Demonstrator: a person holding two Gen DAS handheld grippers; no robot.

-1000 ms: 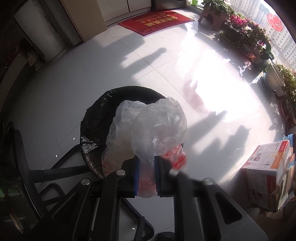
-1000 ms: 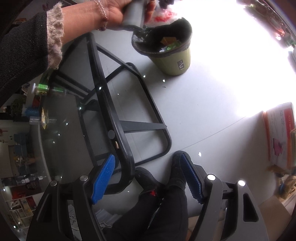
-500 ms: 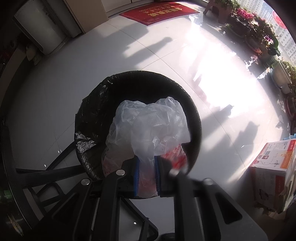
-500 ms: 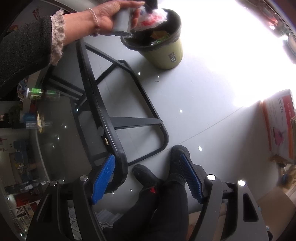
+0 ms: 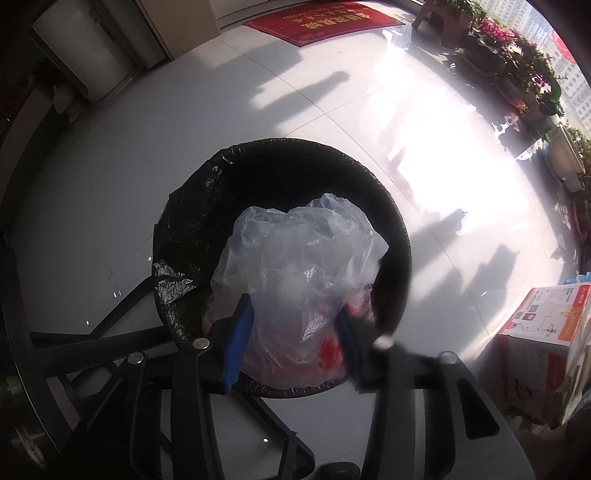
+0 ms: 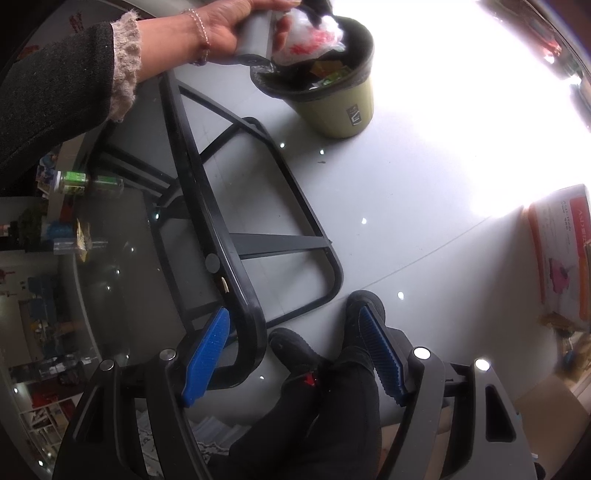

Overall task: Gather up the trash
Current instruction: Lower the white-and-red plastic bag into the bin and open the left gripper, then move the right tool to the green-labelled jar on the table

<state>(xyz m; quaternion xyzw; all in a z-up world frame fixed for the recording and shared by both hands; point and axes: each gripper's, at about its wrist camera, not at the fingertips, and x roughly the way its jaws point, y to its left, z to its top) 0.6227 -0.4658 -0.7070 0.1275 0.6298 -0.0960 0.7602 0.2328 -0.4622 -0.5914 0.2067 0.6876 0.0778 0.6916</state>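
Note:
A crumpled clear plastic bag (image 5: 303, 258) with red print hangs over a round trash bin (image 5: 207, 206) lined with a black bag. My left gripper (image 5: 295, 310) points down at the bin, and its jaws are opening with the bag between the blue pads, which stand apart. The right wrist view shows the same bag (image 6: 314, 40) at the near rim of the yellow-green bin (image 6: 340, 110), below a hand (image 6: 229, 33) on the left gripper's grey handle. My right gripper (image 6: 293, 314) is open and holds nothing, over the table's edge.
A glass table with a black frame (image 6: 207, 221) stands beside the bin, with bottles (image 6: 88, 182) on it. The person's black shoes (image 6: 295, 347) are on the tiled floor. A cardboard box (image 5: 543, 332) sits at the right. Potted plants (image 5: 509, 55) and a red mat (image 5: 321, 22) lie farther off.
The left gripper sank toward the bin with the bag, and its jaws have spread from tightly shut on the bag to well apart. The right gripper stayed still.

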